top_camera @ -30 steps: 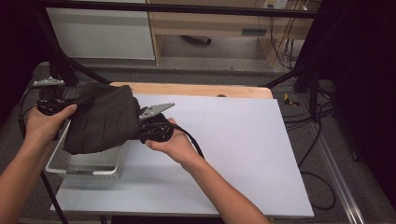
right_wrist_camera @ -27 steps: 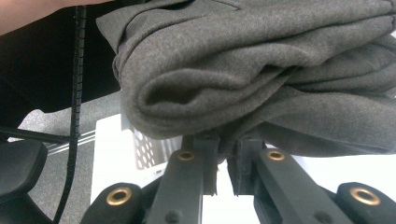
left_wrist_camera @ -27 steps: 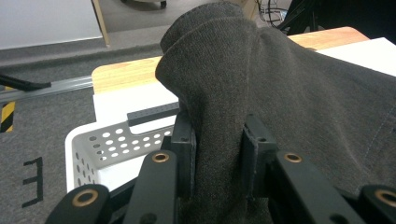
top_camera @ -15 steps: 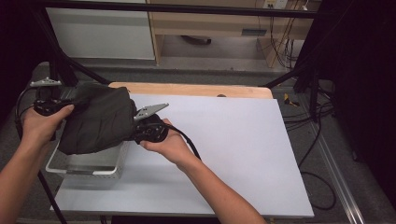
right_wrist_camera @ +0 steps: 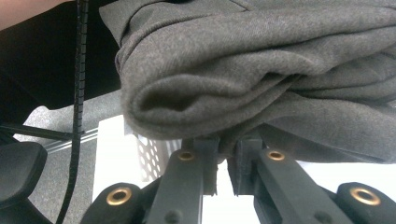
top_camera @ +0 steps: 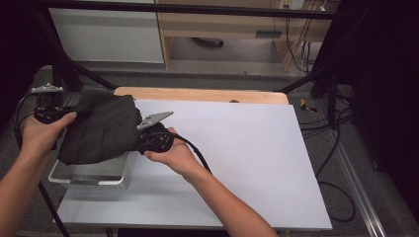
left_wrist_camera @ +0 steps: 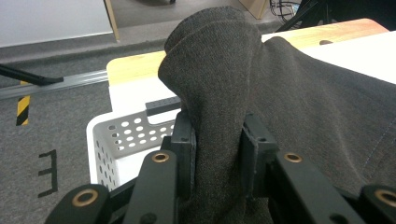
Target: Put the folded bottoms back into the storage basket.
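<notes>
Filling the centre and right of the high view, the white table lies bare. At centre left, a dark folded cloth hangs over a perforated white basket, hiding its inside. The left gripper and right gripper each clench a fold. An "E" marks the floor.

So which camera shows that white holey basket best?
The high view: the basket sits whole under the dark cloth at the table's left edge. The left gripper view catches one perforated wall; the right gripper view, a sliver beneath the cloth.
</notes>
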Demonstrator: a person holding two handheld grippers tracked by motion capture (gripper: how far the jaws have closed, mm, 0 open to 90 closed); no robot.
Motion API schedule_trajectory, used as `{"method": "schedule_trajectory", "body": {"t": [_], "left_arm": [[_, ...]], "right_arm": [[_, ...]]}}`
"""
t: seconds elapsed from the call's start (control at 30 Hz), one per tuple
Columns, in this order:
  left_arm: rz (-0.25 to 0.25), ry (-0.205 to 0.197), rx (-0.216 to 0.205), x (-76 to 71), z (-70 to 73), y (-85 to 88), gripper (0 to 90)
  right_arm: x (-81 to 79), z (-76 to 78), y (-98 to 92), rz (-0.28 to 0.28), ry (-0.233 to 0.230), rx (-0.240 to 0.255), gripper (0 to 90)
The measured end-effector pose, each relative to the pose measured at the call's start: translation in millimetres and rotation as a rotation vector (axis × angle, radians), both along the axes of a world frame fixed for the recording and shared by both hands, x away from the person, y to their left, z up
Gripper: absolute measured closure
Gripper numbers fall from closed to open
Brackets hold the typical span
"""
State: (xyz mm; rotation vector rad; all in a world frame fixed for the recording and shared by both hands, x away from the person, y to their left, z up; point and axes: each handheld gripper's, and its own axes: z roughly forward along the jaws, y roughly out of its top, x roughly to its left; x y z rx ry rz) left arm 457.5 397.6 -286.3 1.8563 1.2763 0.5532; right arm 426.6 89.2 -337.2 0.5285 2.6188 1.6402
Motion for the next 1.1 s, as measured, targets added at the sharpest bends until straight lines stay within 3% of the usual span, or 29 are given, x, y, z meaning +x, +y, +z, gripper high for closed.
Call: {"method": "schedule_trajectory", "body": {"t": [1.1], "left_arm": [[0.01, 0.008, 0.009, 0.0, -6.8, 3.5, 70.2]], "right_arm": [[-4.1, -12.0, 12.8, 0.012, 0.007, -0.02, 83.8]]}}
